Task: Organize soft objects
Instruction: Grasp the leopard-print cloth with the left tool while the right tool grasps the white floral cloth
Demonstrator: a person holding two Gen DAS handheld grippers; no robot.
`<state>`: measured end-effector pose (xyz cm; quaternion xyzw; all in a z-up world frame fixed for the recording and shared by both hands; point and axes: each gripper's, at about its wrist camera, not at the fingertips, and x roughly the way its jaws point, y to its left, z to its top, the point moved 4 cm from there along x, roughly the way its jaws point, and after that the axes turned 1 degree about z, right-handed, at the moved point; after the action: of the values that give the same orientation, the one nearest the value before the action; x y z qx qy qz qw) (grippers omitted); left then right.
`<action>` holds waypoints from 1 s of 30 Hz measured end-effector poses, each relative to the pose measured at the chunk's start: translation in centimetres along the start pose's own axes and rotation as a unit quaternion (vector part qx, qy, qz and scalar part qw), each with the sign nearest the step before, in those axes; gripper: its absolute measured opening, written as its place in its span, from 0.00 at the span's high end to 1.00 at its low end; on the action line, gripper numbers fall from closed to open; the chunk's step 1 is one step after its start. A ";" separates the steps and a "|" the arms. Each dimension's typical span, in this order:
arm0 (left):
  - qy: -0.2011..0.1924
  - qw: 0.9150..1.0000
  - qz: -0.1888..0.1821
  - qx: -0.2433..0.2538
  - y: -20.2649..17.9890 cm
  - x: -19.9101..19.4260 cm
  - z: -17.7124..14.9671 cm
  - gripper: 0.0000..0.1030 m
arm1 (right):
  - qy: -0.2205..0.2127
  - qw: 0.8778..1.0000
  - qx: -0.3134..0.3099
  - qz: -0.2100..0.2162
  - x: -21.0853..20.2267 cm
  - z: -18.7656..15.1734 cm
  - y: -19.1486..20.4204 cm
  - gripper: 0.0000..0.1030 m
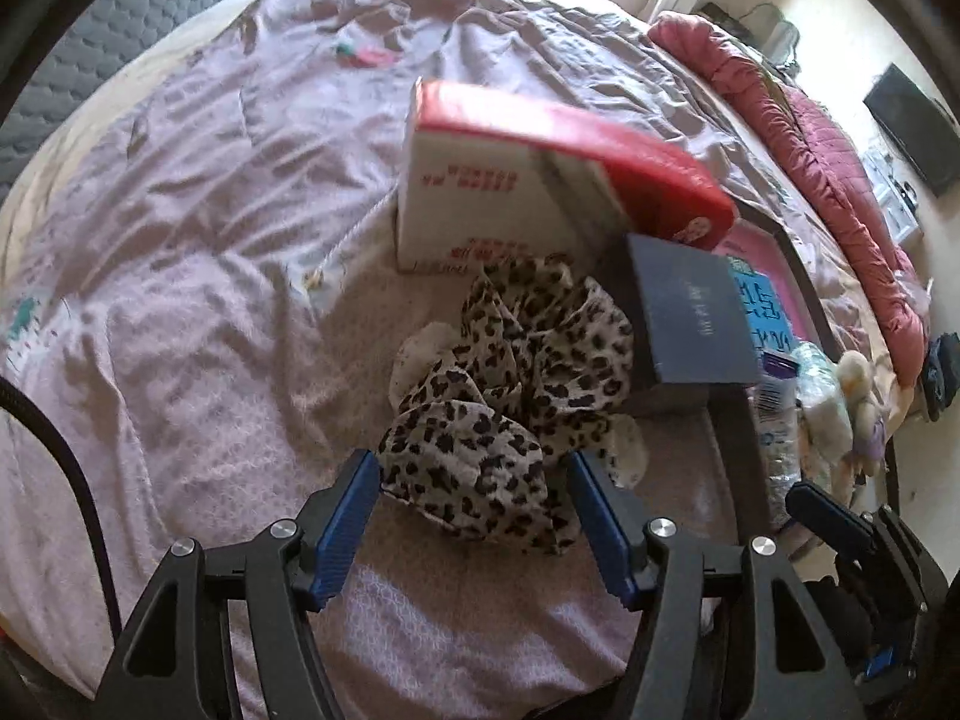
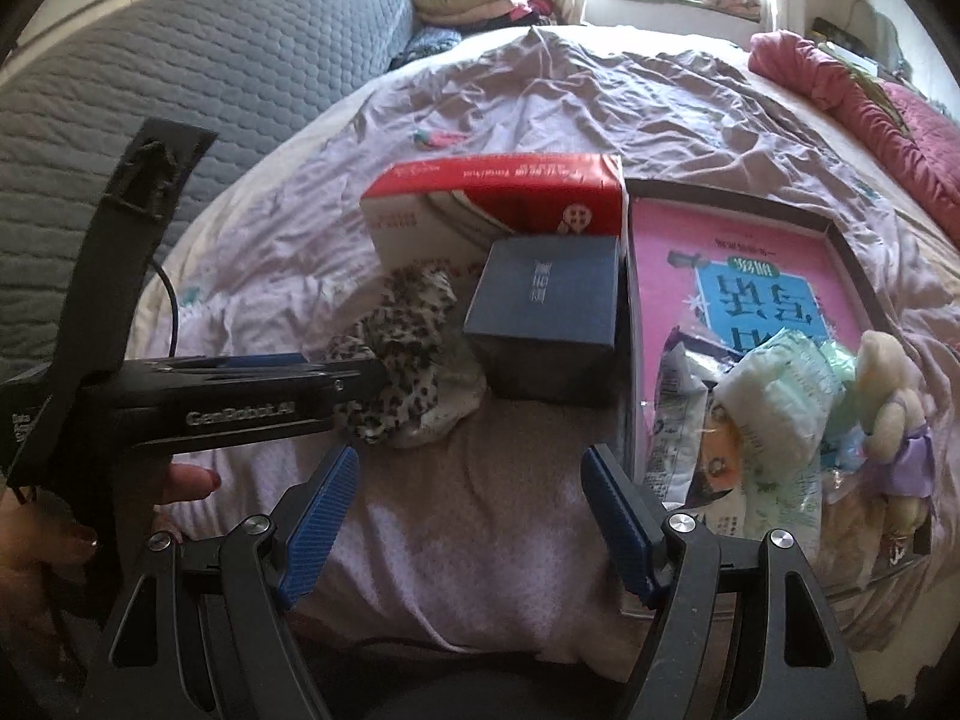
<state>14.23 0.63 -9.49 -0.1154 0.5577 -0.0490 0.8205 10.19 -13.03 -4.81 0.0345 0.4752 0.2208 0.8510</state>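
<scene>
A crumpled leopard-print cloth (image 1: 498, 408) lies on the bed, on top of a white cloth (image 1: 420, 354). My left gripper (image 1: 474, 468) points down at it. Its blue pads stand apart on either side of the cloth's near fold, not squeezing it. From the right wrist view, the left gripper (image 2: 372, 381) comes in from the left with its tip at the leopard cloth (image 2: 402, 330). My right gripper (image 2: 468, 474) is open over bare sheet, nothing between its pads. A cream plush toy in a purple dress (image 2: 894, 408) lies in a shallow tray (image 2: 840, 228) at the right.
A red and white box (image 1: 510, 180) and a navy box (image 1: 690, 324) stand just behind the cloth. The tray holds a pink book (image 2: 720, 240) and plastic packets (image 2: 774, 408). A pink quilt (image 1: 810, 138) runs along the bed's far right edge. A hand (image 2: 180, 480) holds the left gripper.
</scene>
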 end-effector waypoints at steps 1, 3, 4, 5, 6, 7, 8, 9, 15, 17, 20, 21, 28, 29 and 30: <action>0.000 1.000 -0.007 -0.009 0.3 0.3 0.0 0.40 | 0.003 1.000 0.000 -0.001 0.3 0.1 0.0 0.24; -0.002 0.999 -0.029 -0.020 0.8 0.6 0.0 0.51 | 0.007 1.000 0.001 -0.004 1.0 0.1 -0.1 0.24; -0.002 0.999 -0.035 -0.024 1.1 0.7 -0.1 0.59 | 0.010 1.000 0.002 -0.006 1.4 0.1 -0.1 0.24; -0.004 0.999 -0.041 -0.026 1.3 0.7 -0.1 0.66 | 0.013 1.000 0.004 -0.009 1.7 0.2 0.0 0.24; -0.006 0.999 -0.046 -0.027 1.5 0.7 -0.1 0.69 | 0.017 1.000 0.007 -0.010 2.1 0.2 -0.1 0.24; -0.008 0.998 -0.053 -0.026 1.6 0.6 -0.1 0.76 | 0.019 1.000 0.009 -0.010 2.4 0.3 0.0 0.24; -0.009 0.998 -0.057 -0.025 1.8 0.5 -0.1 0.80 | 0.021 1.000 0.014 -0.008 2.8 0.3 0.0 0.24; -0.011 0.998 -0.056 -0.026 2.0 0.5 -0.2 0.83 | 0.025 1.000 0.019 -0.005 3.3 0.4 0.1 0.24; -0.039 0.996 -0.072 -0.036 3.8 -1.3 -0.4 0.85 | 0.033 0.999 0.033 0.009 5.8 1.3 1.2 0.24; -0.052 0.996 -0.063 -0.036 4.5 -2.2 -0.4 0.85 | 0.035 0.999 0.038 0.011 6.5 1.6 1.6 0.24; -0.069 0.996 -0.044 -0.046 6.0 -3.0 -0.7 0.85 | 0.035 0.999 0.040 -0.002 7.7 1.9 2.1 0.25; -0.071 0.995 -0.043 -0.053 6.5 -3.0 -0.8 0.85 | 0.036 0.998 0.046 -0.003 8.3 2.0 2.2 0.24; -0.070 0.994 -0.039 -0.068 8.2 -2.9 -1.4 0.85 | 0.034 0.996 0.077 0.029 10.5 2.4 3.2 0.25; -0.067 0.995 -0.044 -0.066 8.1 -2.8 -1.5 0.85 | 0.030 0.996 0.079 0.030 10.5 2.5 3.3 0.27; -0.067 0.995 -0.044 -0.066 8.0 -2.8 -1.5 0.85 | 0.026 0.995 0.087 0.037 10.6 2.5 3.1 0.36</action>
<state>11.38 8.76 -9.44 -0.1970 0.4975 -0.0401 0.8438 16.02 -5.52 -11.04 0.1202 0.5133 0.2104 0.8233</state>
